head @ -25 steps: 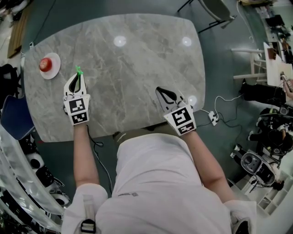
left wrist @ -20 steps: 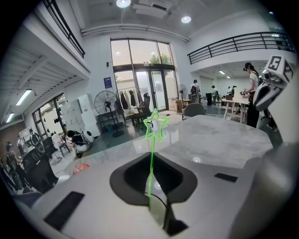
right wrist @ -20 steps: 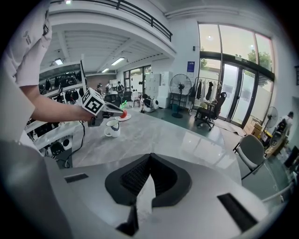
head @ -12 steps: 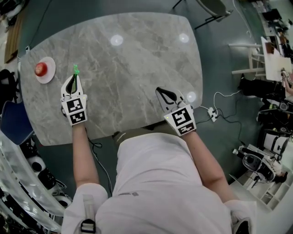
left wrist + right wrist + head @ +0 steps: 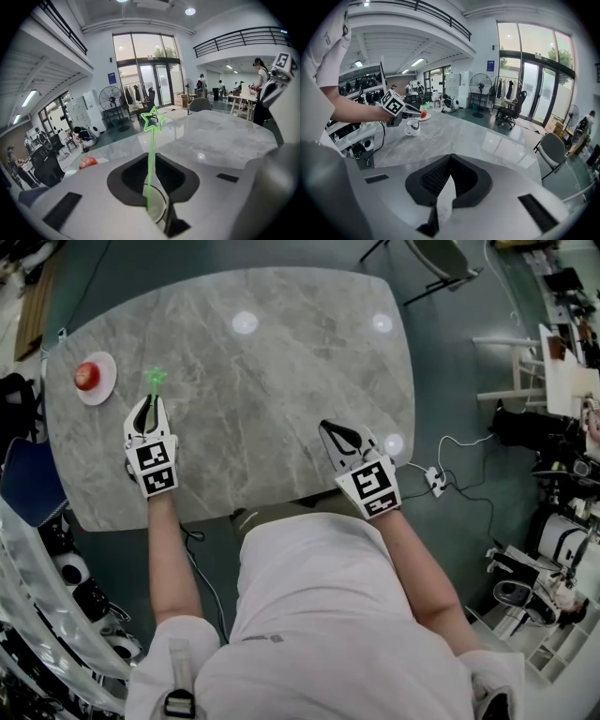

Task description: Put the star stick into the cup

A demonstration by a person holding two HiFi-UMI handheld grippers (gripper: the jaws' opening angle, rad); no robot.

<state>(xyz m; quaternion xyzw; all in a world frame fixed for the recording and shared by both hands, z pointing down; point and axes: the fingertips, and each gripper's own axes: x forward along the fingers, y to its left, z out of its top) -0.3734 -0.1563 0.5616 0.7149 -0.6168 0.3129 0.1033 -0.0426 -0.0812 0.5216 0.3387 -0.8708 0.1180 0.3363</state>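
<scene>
**Spotter:** Your left gripper (image 5: 150, 413) has its jaws closed on the stem of the star stick (image 5: 150, 145), star end up. In the head view it sits at the left side of the table (image 5: 281, 381). Your right gripper (image 5: 336, 432) has its jaws together on nothing and rests low at the centre right.

**Coach:** So you're at the insertion step. The cup (image 5: 412, 127) shows only in the right gripper view, upper left of the frame, just below your left gripper. From your head it's hidden under that gripper.

**Spotter:** In the left gripper view a pale round rim shows through the gap, in line with the stem's lower end. I take that for the cup, but I can't tell whether the tip is inside it yet.

**Coach:** Then the next move is probably a straight drop. Keep the stem upright over the rim, lower it, and part the jaws only when the tip is clearly below the lip.

**Spotter:** Mind your margins. The table's left edge is near that gripper, and the plate (image 5: 105, 392) with the apple (image 5: 86, 376) lies just up and left of it.

**Coach:** Your open room is to the right, where bare table runs between your two grippers. Pull away in that direction.
</scene>
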